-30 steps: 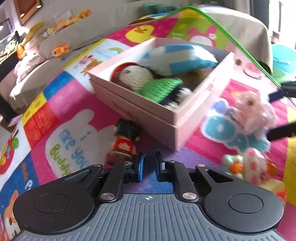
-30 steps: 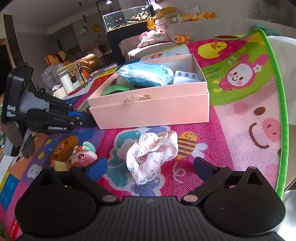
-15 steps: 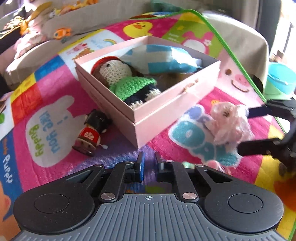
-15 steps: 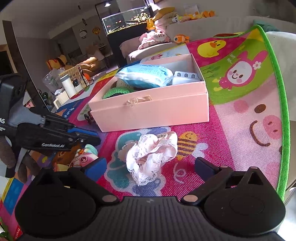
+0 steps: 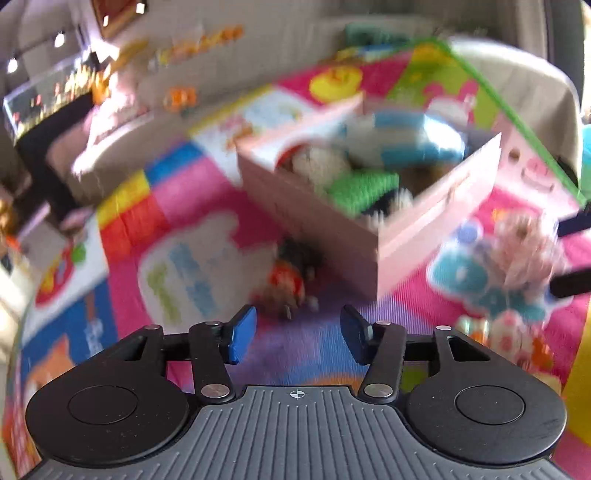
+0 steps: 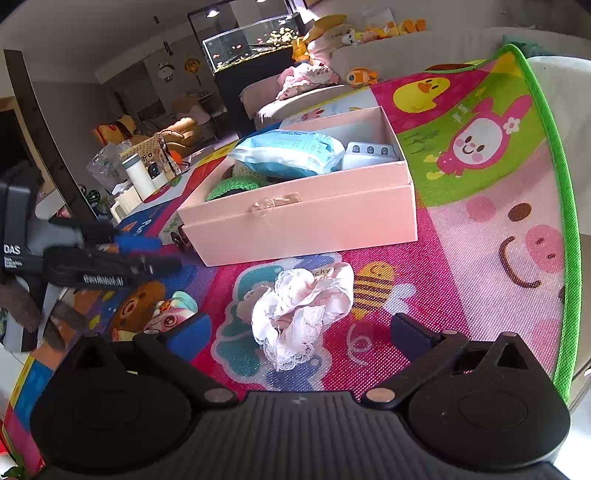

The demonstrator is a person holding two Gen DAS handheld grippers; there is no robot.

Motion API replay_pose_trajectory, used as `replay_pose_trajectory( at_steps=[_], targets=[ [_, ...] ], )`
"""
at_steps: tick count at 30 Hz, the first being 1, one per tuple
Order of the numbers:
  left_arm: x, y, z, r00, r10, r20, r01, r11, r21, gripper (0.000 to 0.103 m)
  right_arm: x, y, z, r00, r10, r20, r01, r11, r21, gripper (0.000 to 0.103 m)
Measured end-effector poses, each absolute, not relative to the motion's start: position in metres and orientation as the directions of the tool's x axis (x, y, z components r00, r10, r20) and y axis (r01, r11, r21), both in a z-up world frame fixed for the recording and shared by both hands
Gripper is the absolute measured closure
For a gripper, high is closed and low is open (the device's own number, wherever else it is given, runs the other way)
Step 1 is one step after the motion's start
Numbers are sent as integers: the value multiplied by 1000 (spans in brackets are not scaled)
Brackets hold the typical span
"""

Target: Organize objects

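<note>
- Left gripper (image 5: pixel 298 334): jaws opening, abt half wide, nothing betw. them; hovers over mat (image 5: pixel 192 206), view motion-blurred.
- Small toy figure (image 5: pixel 286 280), red/black, lies on mat just ahead of left gripper, close by the near corner of pink box (image 5: pixel 332 236).
- Box open, on mat; holds blue pack (image 6: pixel 288 153), green knit item (image 6: pixel 231 186), white item (image 6: pixel 371 157) at far end. In left view a knit doll head (image 5: pixel 319 166) also shows inside.
- Right gripper (image 6: pixel 299 334): jaws wide apart, empty; lace scrunchie (image 6: pixel 301 306) lies on mat betw. & just ahead of its fingers, not touched.
- Scrunchie near box front wall, apart from it.
- Pastel toy (image 6: pixel 171 314) on mat just beside right gripper's left finger, below left gripper in right view.
- Bkgd: sofa w/ plush toys (image 6: pixel 332 35), fish tank (image 6: pixel 255 40).
</note>
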State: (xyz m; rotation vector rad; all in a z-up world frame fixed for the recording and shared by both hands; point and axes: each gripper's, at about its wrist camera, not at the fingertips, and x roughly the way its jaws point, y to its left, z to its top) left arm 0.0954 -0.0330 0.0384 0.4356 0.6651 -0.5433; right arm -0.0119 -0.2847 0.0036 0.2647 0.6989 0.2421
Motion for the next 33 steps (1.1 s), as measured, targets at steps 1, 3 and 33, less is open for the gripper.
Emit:
replay_pose_trajectory(
  at_steps=[1, 3, 33],
  targets=[
    [101, -34, 41, 662, -343, -667, 597, 779, 193, 46, -11, -284, 3, 738, 307, -601, -132, 939, 318, 0],
    [117, -39, 41, 658, -349, -667, 592, 787, 172, 46, -11, -283, 3, 737, 304, -603, -133, 941, 312, 0],
    [34, -28, 132, 703, -511, -494, 592, 806, 8, 69, -54, -317, 126, 841, 281, -463, -195, 954, 226, 81]
  ],
)
